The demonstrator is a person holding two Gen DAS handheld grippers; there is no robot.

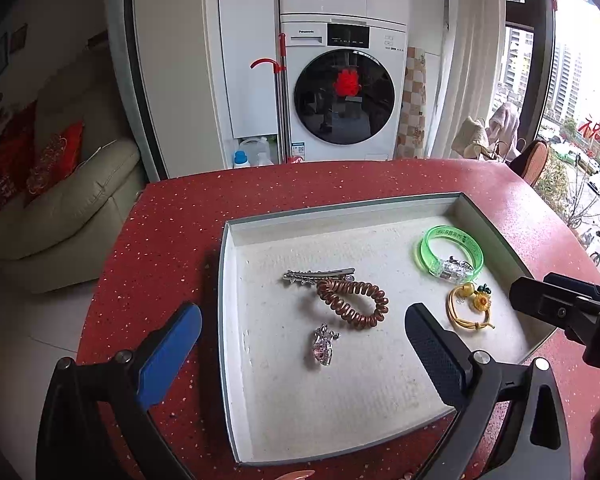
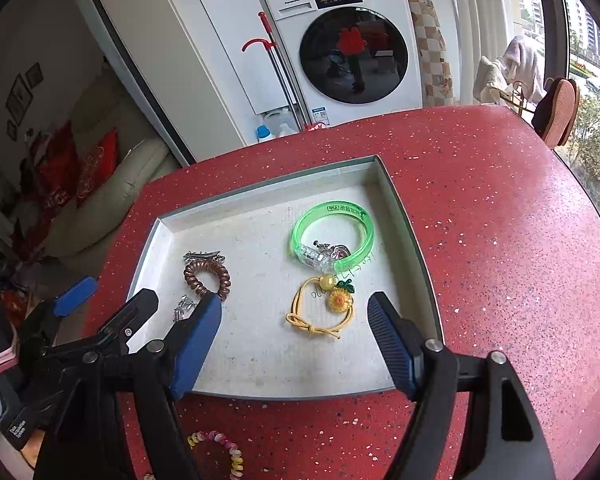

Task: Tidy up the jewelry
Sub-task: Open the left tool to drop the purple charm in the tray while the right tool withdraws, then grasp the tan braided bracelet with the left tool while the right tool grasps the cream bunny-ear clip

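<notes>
A shallow white tray (image 1: 226,320) (image 2: 404,216) sits on the red table. In it lie a silver hair clip (image 1: 318,275) (image 2: 202,256), a brown spiral hair tie (image 1: 354,304) (image 2: 207,276), a clear pink crystal clip (image 1: 323,345) (image 2: 182,307), a green bangle (image 1: 452,254) (image 2: 334,236) and a yellow cord bracelet with a sunflower charm (image 1: 470,308) (image 2: 320,308). My left gripper (image 1: 302,340) is open and empty above the crystal clip. My right gripper (image 2: 294,322) is open and empty above the yellow bracelet. A pastel bead bracelet (image 2: 224,452) lies on the table in front of the tray.
The red speckled table (image 1: 160,240) (image 2: 500,240) ends at a rounded far edge. Beyond it stand a washing machine (image 1: 342,92) (image 2: 352,48), a red mop (image 1: 282,92), a beige sofa (image 1: 72,200) and a window on the right. The right gripper shows in the left wrist view (image 1: 564,312).
</notes>
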